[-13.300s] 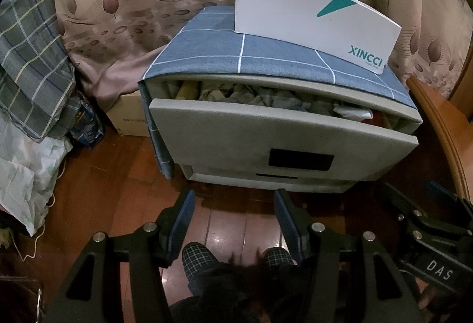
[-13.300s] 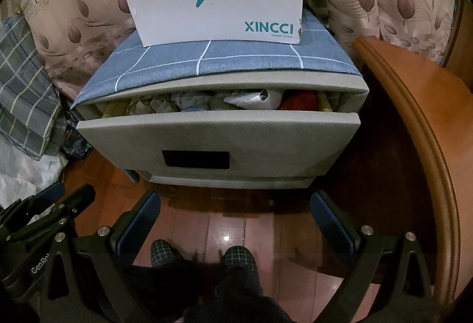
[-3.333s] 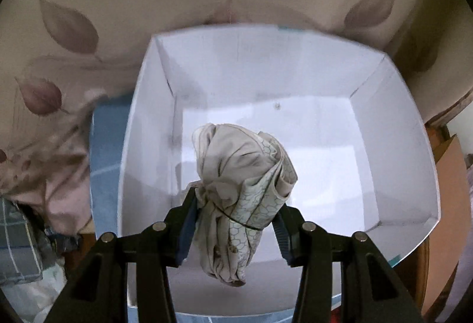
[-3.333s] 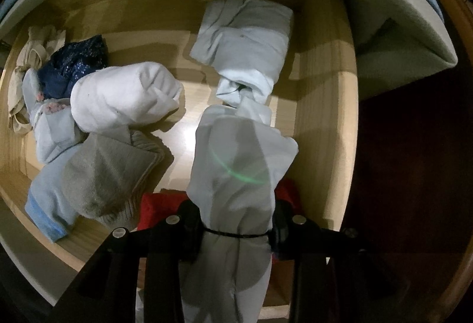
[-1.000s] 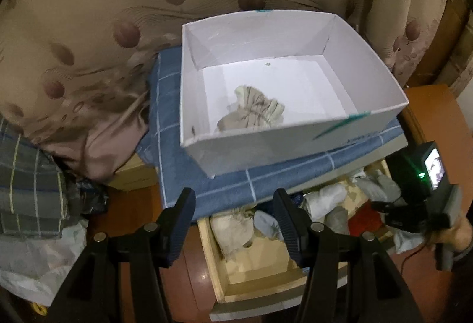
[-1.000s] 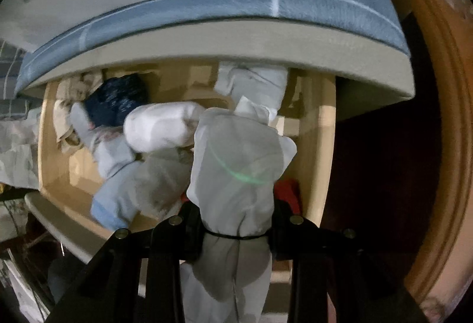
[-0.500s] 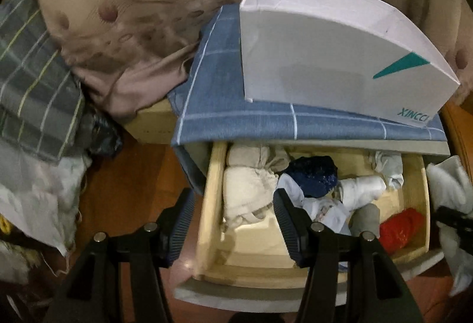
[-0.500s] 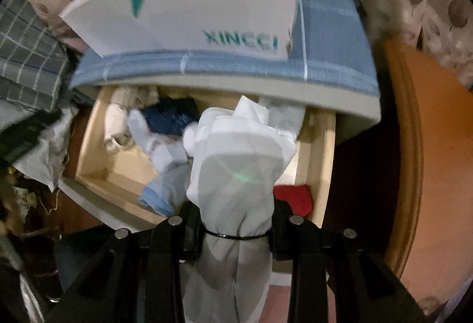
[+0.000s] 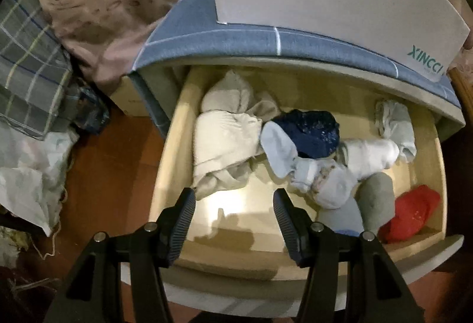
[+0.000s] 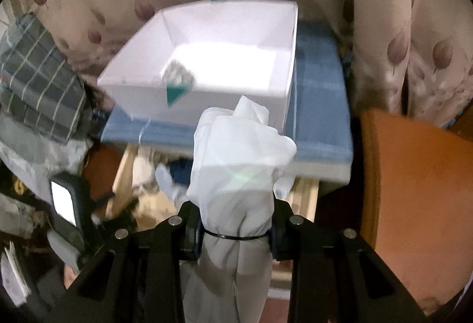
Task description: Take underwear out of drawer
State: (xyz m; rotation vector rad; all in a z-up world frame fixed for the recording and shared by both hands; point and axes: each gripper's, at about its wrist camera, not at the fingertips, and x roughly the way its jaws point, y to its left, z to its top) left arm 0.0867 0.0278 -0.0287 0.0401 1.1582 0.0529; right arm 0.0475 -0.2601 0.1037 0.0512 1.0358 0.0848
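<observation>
Moved since half a second earlier: right gripper (image 10: 236, 230) had risen from drawer level to face the open white box (image 10: 283, 57); left gripper (image 9: 233, 206) had dropped closer over the drawer (image 9: 165, 163).

Right gripper: clamped on a pale rolled garment (image 10: 236, 163), held clear of the drawer, short of the box.

Left gripper: fingers apart, empty, above bare drawer floor just beside the cream bundle (image 9: 224, 131).

Handling, judged: light, soft, compressible cloth; likely to unroll, so pinch each roll across its thick middle.
</observation>
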